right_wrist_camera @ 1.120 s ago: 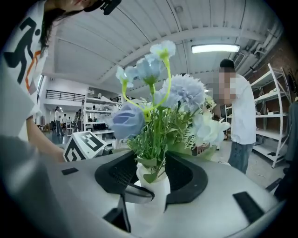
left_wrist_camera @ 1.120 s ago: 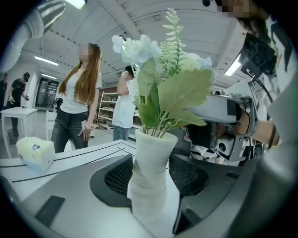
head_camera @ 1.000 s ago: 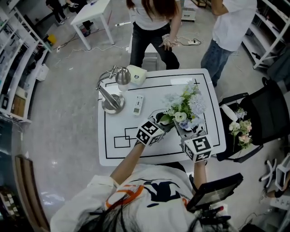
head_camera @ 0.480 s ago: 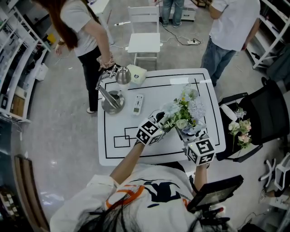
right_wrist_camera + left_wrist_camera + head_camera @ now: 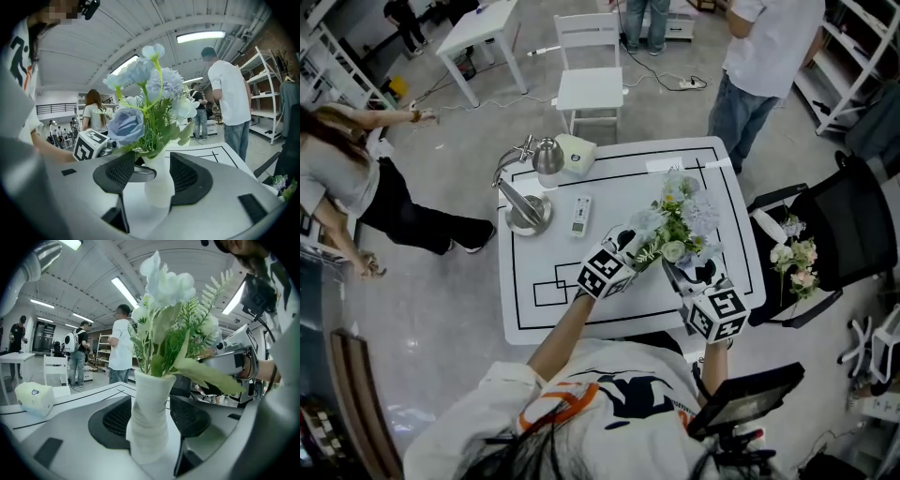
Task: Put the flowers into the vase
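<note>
Flowers (image 5: 680, 225) are seated in the vase (image 5: 147, 423) on the tabletop (image 5: 609, 197). The vase is kept clamped by the left gripper (image 5: 633, 248) fingers. The right gripper (image 5: 686, 277) fingers have just been spread (vase between them, untouched) and drawn back a bit.

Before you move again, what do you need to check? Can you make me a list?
1. Flowers in the vase: ok.
2. Vase upright on the table: ok.
3. Left gripper steadies the vase: ok, its pads sit against both sides.
4. Right gripper has let go: ok. Its jaws have just been opening, and the vase stands between them untouched.
5. Stems pushed fully down: cannot tell, they are hidden inside the vase.
</note>
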Action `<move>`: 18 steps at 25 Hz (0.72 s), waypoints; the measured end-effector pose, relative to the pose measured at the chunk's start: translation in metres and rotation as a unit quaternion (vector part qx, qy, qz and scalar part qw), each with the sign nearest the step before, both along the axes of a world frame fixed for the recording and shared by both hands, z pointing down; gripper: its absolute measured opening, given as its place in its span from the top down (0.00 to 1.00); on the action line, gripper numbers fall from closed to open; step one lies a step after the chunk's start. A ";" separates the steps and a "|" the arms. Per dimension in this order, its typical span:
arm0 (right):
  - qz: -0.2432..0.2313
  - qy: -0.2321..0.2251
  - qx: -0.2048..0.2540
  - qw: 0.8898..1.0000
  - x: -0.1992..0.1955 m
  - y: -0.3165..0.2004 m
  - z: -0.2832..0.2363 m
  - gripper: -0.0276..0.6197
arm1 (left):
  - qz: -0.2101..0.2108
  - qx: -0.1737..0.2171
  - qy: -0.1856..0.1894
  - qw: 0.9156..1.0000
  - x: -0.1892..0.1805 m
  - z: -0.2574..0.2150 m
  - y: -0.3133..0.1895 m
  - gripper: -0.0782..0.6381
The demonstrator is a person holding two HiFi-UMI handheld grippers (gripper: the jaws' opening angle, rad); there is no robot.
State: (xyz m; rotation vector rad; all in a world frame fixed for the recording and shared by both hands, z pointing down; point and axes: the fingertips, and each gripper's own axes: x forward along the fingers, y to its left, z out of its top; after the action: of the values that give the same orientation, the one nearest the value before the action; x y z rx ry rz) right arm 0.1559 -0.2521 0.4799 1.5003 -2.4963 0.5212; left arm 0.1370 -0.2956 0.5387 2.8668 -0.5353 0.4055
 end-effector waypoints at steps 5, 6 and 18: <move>0.003 0.003 -0.003 1.000 0.000 0.003 0.003 0.61 | -0.003 0.003 0.002 1.000 -0.005 0.001 0.003 0.53; 0.003 0.003 -0.003 1.000 -0.001 0.004 0.003 0.61 | -0.002 0.003 0.001 1.000 -0.006 0.002 0.005 0.53; 0.006 0.001 -0.012 1.000 -0.022 0.027 0.006 0.61 | -0.020 0.013 -0.006 1.000 -0.049 -0.006 0.028 0.53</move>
State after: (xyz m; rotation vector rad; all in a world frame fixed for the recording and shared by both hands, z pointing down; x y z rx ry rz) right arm 0.1343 -0.2254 0.4860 1.5067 -2.4714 0.5497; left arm 0.0880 -0.2674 0.5331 2.8748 -0.6044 0.4124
